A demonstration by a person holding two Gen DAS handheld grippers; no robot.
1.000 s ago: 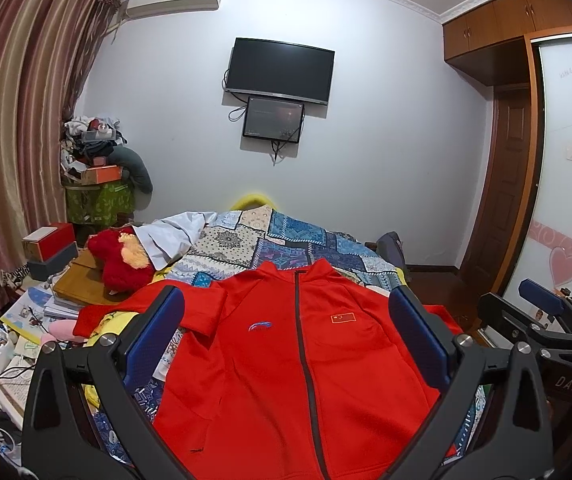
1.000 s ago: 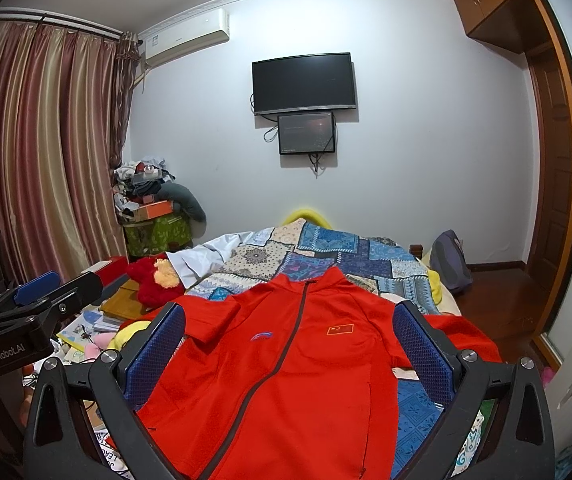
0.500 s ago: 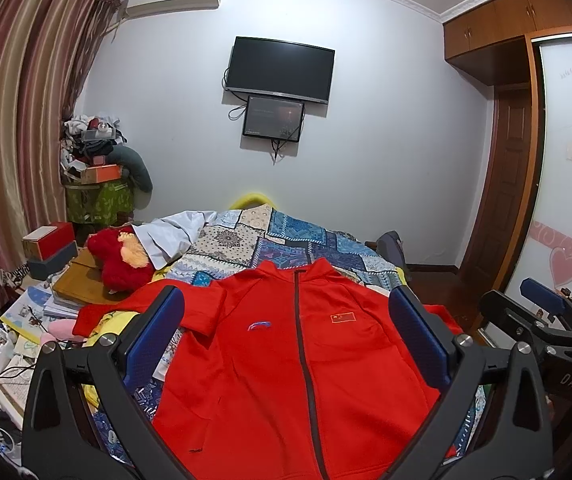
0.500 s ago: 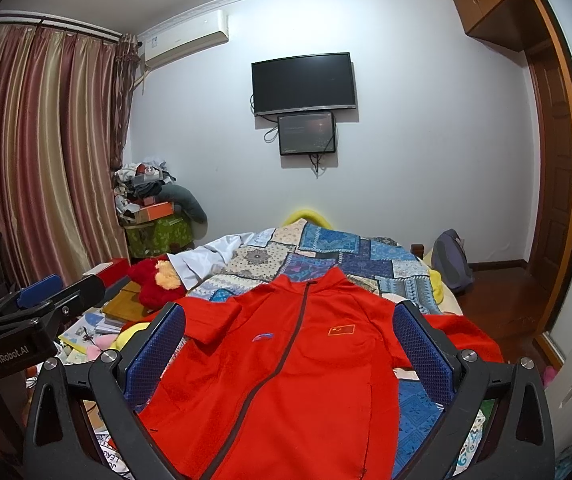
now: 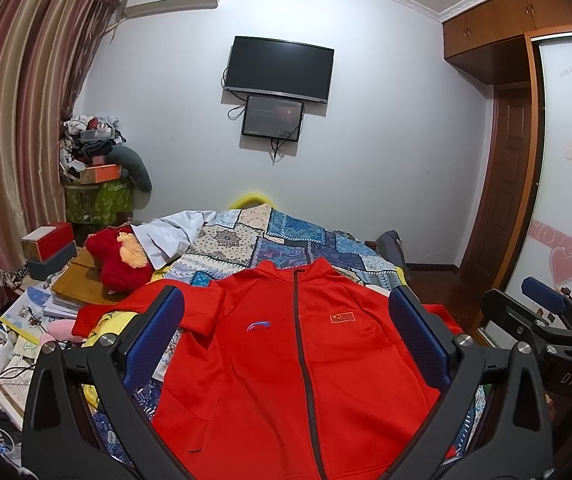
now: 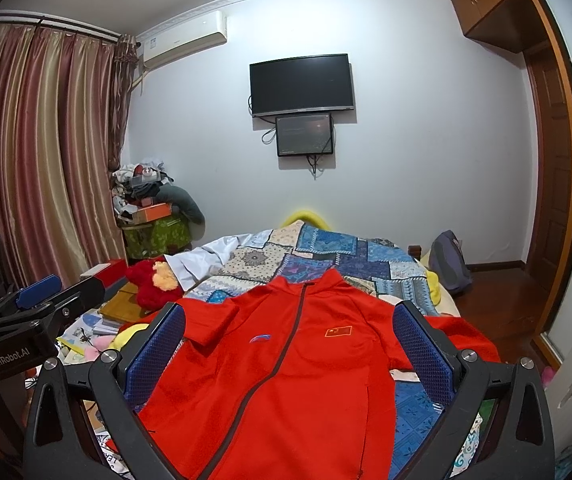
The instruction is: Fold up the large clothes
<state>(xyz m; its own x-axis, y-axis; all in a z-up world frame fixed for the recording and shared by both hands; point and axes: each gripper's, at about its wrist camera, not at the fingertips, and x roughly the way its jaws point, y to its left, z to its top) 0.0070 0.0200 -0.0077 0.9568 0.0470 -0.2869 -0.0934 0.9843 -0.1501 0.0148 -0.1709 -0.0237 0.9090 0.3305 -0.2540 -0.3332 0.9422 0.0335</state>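
Left wrist view shows the jacket (image 5: 286, 368) spread front-up on the quilt (image 5: 286, 240), zip closed and collar toward the far wall, probably laid flat like this so the sleeves and sides can be folded in. Left of the jacket, a red plush (image 5: 120, 260) and a pile of books (image 5: 58, 304) crowd the bedside, and the jacket's sleeve on that side reaches toward them. The left gripper (image 5: 286, 336) hovers above the jacket's lower half with jaws spread wide, grasping nothing, aimed level along the zip. Right of the jacket, the right gripper (image 6: 289, 344) hangs at much the same height, jaws likewise released and empty, angled slightly across the chest. Neither touches the cloth, so by my reading no fold has begun.
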